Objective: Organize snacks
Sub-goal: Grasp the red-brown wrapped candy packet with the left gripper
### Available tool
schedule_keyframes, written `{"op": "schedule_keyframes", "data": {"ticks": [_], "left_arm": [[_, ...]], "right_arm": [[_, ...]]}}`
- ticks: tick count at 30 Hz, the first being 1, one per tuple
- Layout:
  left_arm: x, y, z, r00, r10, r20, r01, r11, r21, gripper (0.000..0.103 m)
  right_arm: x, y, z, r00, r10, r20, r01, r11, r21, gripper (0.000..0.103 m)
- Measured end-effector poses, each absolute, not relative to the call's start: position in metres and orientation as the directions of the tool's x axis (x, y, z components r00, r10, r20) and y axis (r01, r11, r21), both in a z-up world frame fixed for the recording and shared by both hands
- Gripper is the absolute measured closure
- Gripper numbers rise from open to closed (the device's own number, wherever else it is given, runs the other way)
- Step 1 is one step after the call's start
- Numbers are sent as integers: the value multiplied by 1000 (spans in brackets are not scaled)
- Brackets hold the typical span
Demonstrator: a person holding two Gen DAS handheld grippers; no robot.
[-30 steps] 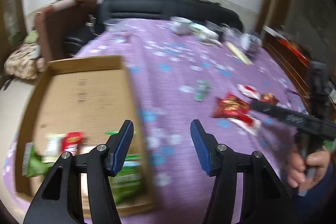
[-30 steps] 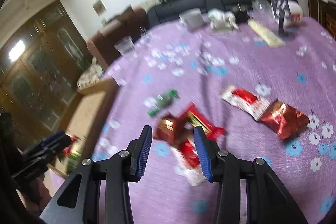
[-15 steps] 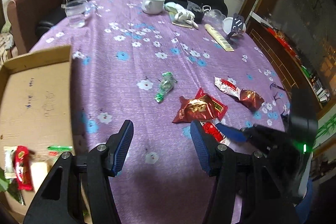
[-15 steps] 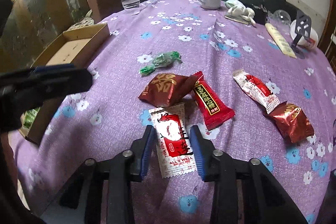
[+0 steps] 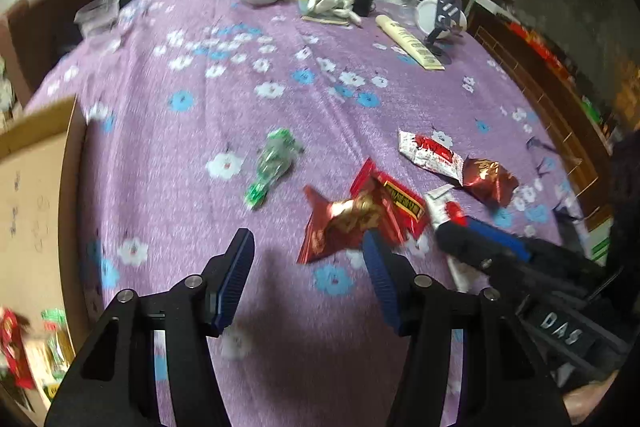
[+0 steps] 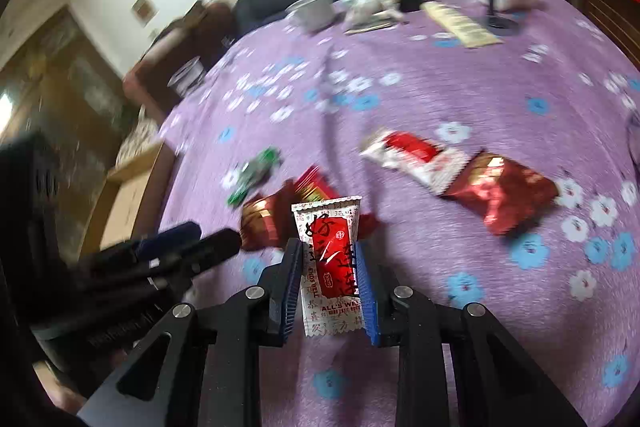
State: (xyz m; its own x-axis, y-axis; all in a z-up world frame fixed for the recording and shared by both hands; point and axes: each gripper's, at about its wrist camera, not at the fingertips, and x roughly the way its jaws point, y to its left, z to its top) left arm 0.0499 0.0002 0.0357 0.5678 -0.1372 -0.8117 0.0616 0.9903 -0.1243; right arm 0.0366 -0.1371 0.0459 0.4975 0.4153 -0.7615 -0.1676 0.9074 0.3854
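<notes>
Right wrist view shows the right gripper (image 6: 328,281) with its jaws closed on the white-and-red sachet (image 6: 329,259), which stands upright between them — flat, printed "ALL'S WELL", crimped at the top. To do this well I would keep the pinch firm and lift clear of the red packets (image 6: 276,219) just ahead, then carry it left toward the cardboard box (image 5: 28,187). Left gripper (image 5: 308,267) hangs with jaws wide apart, holding nothing — a green candy (image 5: 272,163) lies beyond it on the table (image 5: 240,75)
</notes>
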Motion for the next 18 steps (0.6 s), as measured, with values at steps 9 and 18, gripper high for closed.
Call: {"op": "schedule_keyframes", "data": {"ticks": [9, 18], "left_arm": [[75, -28, 14, 590, -35, -807, 137, 989, 57, 40], [75, -12, 11, 611, -63, -789, 88, 996, -11, 68]], "right_arm": [[38, -146, 49, 511, 440, -738, -137, 890, 435, 76], [37, -141, 49, 519, 427, -741, -150, 898, 413, 76]]}}
